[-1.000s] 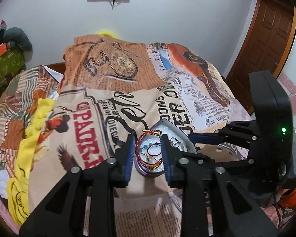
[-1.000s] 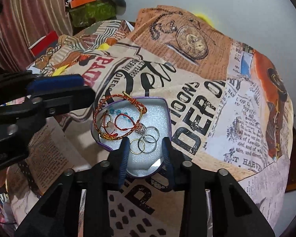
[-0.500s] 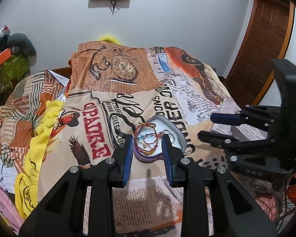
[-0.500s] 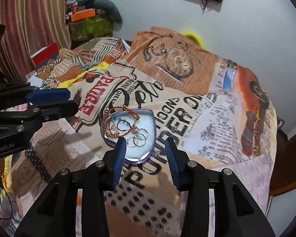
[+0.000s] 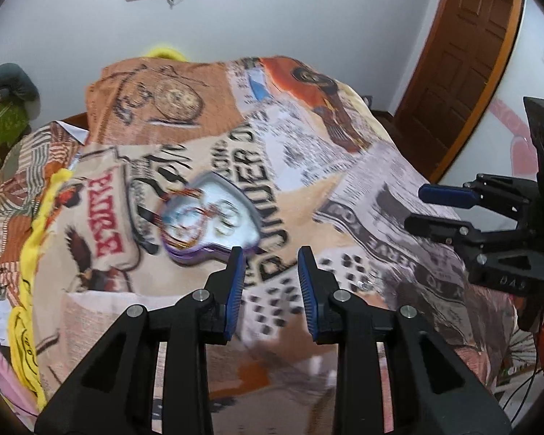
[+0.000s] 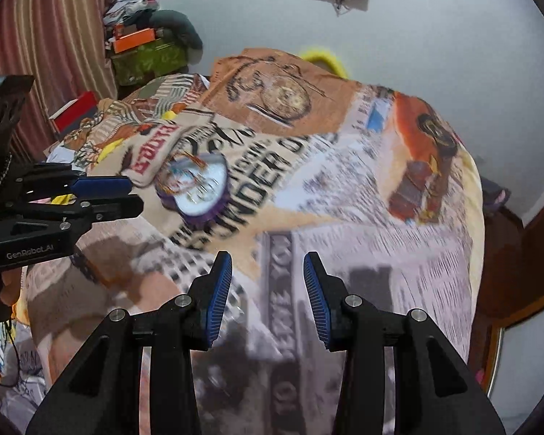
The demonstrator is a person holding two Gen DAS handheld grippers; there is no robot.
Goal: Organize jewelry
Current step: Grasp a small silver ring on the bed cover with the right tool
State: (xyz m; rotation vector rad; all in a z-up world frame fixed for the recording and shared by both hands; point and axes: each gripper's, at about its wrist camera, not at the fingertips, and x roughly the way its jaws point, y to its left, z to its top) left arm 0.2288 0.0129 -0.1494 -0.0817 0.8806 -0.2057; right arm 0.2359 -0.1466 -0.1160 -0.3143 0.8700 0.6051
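Both your grippers, left (image 5: 270,286) and right (image 6: 267,293), have pulled back from the jewelry tray (image 5: 214,214) mid-bed, claws released and empty.

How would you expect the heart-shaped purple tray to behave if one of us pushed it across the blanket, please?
The heart-shaped purple tray looks shallow and probably light. On the soft, rumpled blanket it would likely drag or tilt rather than glide. The thread bracelets and rings lie loose inside, so they could shift or spill.

Both wrist cameras look down across the bed (image 5: 344,195), sharing the tray (image 5: 214,214) (image 6: 199,188) from opposite sides.
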